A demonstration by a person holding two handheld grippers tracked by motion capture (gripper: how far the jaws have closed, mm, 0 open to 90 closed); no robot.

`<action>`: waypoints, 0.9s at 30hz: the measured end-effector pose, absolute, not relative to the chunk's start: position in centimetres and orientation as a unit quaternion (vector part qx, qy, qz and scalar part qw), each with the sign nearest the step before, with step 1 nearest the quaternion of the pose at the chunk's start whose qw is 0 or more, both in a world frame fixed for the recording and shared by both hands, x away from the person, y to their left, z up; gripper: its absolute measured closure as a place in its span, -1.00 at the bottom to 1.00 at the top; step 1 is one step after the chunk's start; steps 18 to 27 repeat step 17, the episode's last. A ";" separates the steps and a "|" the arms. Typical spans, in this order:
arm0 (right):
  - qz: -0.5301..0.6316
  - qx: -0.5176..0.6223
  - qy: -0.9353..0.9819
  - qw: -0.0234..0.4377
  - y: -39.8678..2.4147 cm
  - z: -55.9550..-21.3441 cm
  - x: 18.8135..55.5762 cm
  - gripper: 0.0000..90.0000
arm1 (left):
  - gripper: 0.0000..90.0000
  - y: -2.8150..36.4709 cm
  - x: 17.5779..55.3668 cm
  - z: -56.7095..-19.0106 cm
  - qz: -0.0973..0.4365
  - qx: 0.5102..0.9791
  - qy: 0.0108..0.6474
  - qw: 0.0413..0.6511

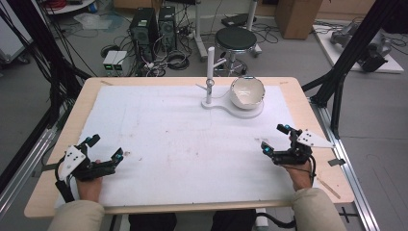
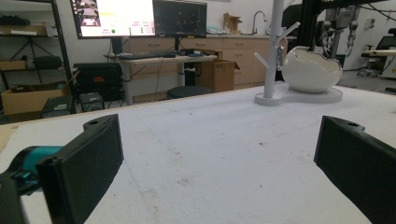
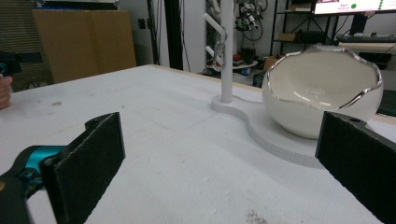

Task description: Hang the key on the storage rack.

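A wooden table (image 1: 43, 192) carries a white foam mat (image 1: 168, 139). At its far right sits a glossy white egg-shaped bowl with a jagged rim (image 1: 247, 92) on a flat white base (image 1: 226, 107), beside a white branched post (image 1: 210, 72). The left gripper (image 1: 103, 148) rests at the near left, the right gripper (image 1: 274, 137) at the near right; both have jaws spread wide, empty.

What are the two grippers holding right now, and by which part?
Nothing is held. The left gripper and the right gripper both stand open over the bare white mat, apart from the bowl and its stand.
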State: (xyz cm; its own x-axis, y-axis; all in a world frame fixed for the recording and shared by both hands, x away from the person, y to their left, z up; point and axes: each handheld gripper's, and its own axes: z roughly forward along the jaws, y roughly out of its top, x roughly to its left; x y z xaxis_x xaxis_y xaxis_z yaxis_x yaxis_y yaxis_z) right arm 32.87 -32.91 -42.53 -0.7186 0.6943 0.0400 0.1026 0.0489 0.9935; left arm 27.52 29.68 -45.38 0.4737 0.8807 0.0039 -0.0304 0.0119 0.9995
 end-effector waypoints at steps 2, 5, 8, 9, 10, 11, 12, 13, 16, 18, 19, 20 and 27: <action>0.623 0.298 0.682 0.239 -32.7 -43.3 32.9 -0.99 | -0.96 29.7 27.5 -45.4 0.371 0.596 0.355 0.618; 0.620 0.302 0.684 0.237 -32.3 -44.1 32.9 -0.99 | -0.96 29.7 27.5 -45.4 0.372 0.596 0.354 0.617; 0.620 0.309 0.679 0.244 -32.1 -44.9 32.6 -0.99 | -0.96 29.7 27.5 -45.4 0.371 0.596 0.354 0.618; 0.625 0.308 0.673 0.249 -32.2 -45.0 32.4 -0.99 | -0.96 29.6 27.5 -45.4 0.370 0.596 0.355 0.618; 0.631 0.309 0.666 0.251 -32.3 -45.0 32.3 -0.99 | -0.96 29.7 27.5 -45.4 0.371 0.595 0.354 0.618; 0.637 0.308 0.660 0.254 -32.4 -45.1 32.2 -0.99 | -0.96 29.7 27.5 -45.4 0.371 0.596 0.354 0.618; 0.641 0.309 0.657 0.250 -32.6 -45.1 32.2 -0.99 | -0.96 29.7 27.5 -45.4 0.371 0.596 0.354 0.618; 0.644 0.309 0.654 0.250 -32.6 -45.1 32.2 -0.99 | -0.96 29.7 27.5 -45.4 0.372 0.596 0.354 0.617; 0.639 0.310 0.657 0.252 -32.5 -45.1 32.2 -0.99 | -0.96 29.7 27.5 -45.4 0.371 0.596 0.354 0.618; 0.637 0.309 0.659 0.255 -32.4 -45.1 32.1 -0.99 | -0.96 29.7 27.5 -45.4 0.371 0.596 0.354 0.618; 0.637 0.309 0.659 0.255 -32.4 -45.1 32.1 -0.99 | -0.96 29.7 27.5 -45.4 0.371 0.596 0.354 0.618; 0.637 0.309 0.659 0.255 -32.4 -45.1 32.1 -0.99 | -0.96 29.7 27.5 -45.4 0.371 0.596 0.354 0.618; 0.637 0.309 0.659 0.255 -32.4 -45.1 32.1 -0.99 | -0.96 29.7 27.5 -45.4 0.371 0.596 0.354 0.618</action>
